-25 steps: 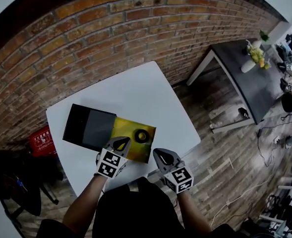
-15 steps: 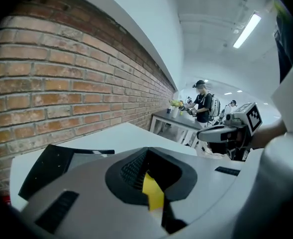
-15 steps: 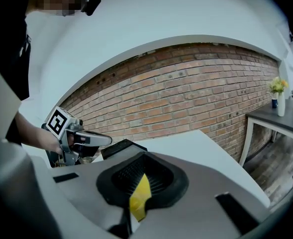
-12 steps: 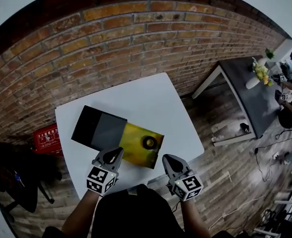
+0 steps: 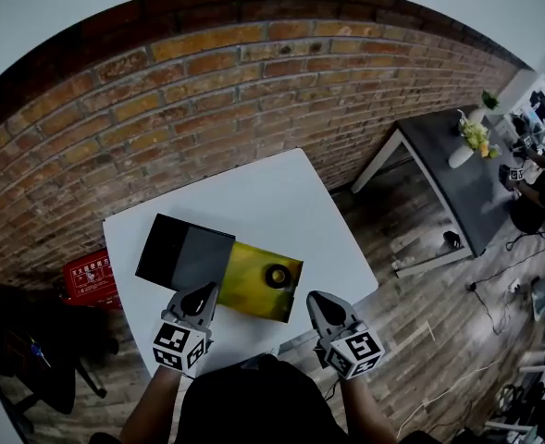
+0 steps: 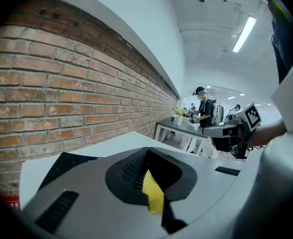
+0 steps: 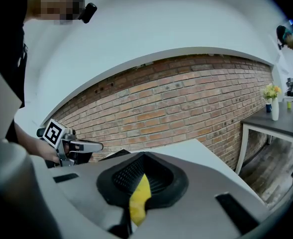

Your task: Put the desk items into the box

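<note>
On the white table [image 5: 253, 202] lies a flat yellow box [image 5: 253, 289] with a black ring-shaped roll [image 5: 277, 275] in it. A black flat box part [image 5: 184, 252] adjoins its left end; whether it overlaps I cannot tell. My left gripper [image 5: 201, 296] hovers at the yellow box's near left edge, jaws shut, nothing held. My right gripper [image 5: 316, 302] hangs just right of the box's near corner, also shut and empty. In each gripper view the jaws [image 6: 153, 193] [image 7: 139, 195] meet, with only a yellow sliver in the slit.
A brick wall [image 5: 207, 81] runs behind the table. A red crate [image 5: 87, 274] sits on the floor at the left. A dark table [image 5: 466, 165] with a vase of flowers [image 5: 471, 137] stands at the right, with people and cables beyond it.
Both grippers have drawn back toward me; the left one, which was over the yellow box's near edge, now sits at its rim. The box and roll have not moved.
</note>
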### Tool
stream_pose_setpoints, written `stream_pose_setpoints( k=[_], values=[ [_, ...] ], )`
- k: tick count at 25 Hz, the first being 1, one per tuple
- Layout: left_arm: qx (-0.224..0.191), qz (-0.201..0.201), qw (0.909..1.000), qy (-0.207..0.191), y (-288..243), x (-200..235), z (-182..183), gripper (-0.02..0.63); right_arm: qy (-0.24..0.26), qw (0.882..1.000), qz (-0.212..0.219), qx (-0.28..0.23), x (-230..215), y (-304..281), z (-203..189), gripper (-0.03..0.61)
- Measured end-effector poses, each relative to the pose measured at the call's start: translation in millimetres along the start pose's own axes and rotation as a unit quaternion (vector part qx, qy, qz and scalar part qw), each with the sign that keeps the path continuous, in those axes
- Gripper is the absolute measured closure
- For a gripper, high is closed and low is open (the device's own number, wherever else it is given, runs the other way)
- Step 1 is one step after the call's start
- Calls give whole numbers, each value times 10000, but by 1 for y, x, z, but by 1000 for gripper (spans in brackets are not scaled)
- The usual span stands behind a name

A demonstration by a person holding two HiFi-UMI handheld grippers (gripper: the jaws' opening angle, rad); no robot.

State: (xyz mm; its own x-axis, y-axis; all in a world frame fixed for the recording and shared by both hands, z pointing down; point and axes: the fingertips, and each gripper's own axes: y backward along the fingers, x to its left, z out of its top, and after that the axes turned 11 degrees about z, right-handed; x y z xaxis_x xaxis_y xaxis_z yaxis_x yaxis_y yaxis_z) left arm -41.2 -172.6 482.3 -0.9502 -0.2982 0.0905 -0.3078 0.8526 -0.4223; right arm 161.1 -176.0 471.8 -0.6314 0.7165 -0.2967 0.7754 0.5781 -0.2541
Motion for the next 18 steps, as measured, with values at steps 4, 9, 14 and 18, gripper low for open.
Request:
stream_pose_setpoints(
  k=[4, 9, 14, 18],
  values=[
    [-93, -53, 9999, -55, -2, -6, 9, 601, 26, 9999, -52, -83, 0, 5, 6, 557],
    [-94, -109, 9998, -117, -5, -14, 7, 601, 54, 9999, -91, -107, 0, 8, 5, 557],
    [2, -255, 9994, -247, -6, -27, 2, 601, 61, 9999, -123, -87, 1, 14, 3, 558],
    [10, -313, 9990, -326, -9, -33, 6, 601, 60, 9998, -152, -78, 0, 17, 4, 557]
  ],
)
